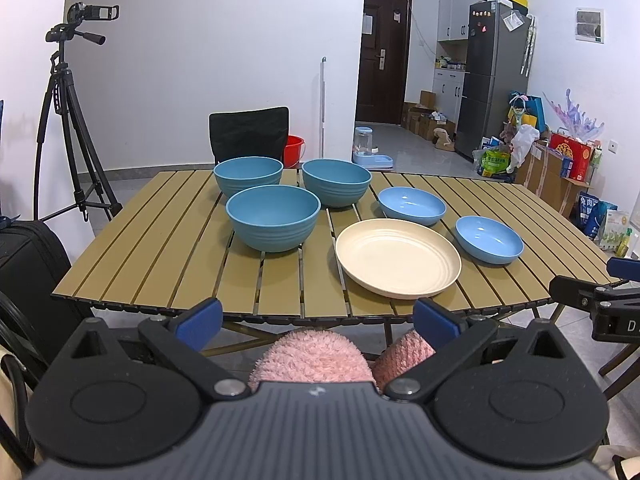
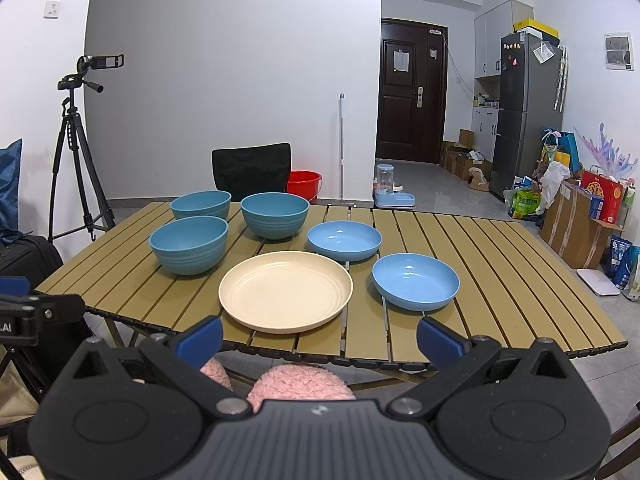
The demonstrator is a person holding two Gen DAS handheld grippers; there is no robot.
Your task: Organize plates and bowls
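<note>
Bowls and plates sit spread across a slatted wooden table (image 1: 160, 248), all upright and none stacked. At left, three deep teal bowls form a triangle: the far-left bowl (image 1: 248, 175), the near bowl (image 1: 273, 216) in front of it, and the far-middle bowl (image 1: 336, 181) just to their right. The near bowl overlaps the far pair in both views, so whether any touch cannot be told. Right of them, a cream plate (image 1: 398, 256) lies near the table's front edge. Two shallow light-blue dishes complete the row, the far dish (image 1: 412, 205) behind the plate and the near dish (image 1: 489, 239) to its right, each apart from the plate.

Both grippers hover short of the table's near edge, holding nothing. The left gripper (image 1: 318, 316) has its blue-padded fingers spread wide, and the right gripper (image 2: 320, 334) is likewise wide apart. Pink fluffy slippers (image 1: 316, 354) show between the fingers below the table edge.

The left wrist view alone catches the right gripper's black frame at its right margin and a black suitcase (image 1: 28, 264) at left. The right wrist view shows the left gripper's frame at its left margin, a white scale (image 2: 598, 282) on the floor at right, and a blue cushion (image 2: 10, 184) at far left. Both views take in a camera tripod (image 1: 66, 120), a black chair (image 1: 250, 132), a red bucket (image 1: 294, 150), a dark door (image 1: 382, 56) and a grey fridge (image 1: 492, 80).
</note>
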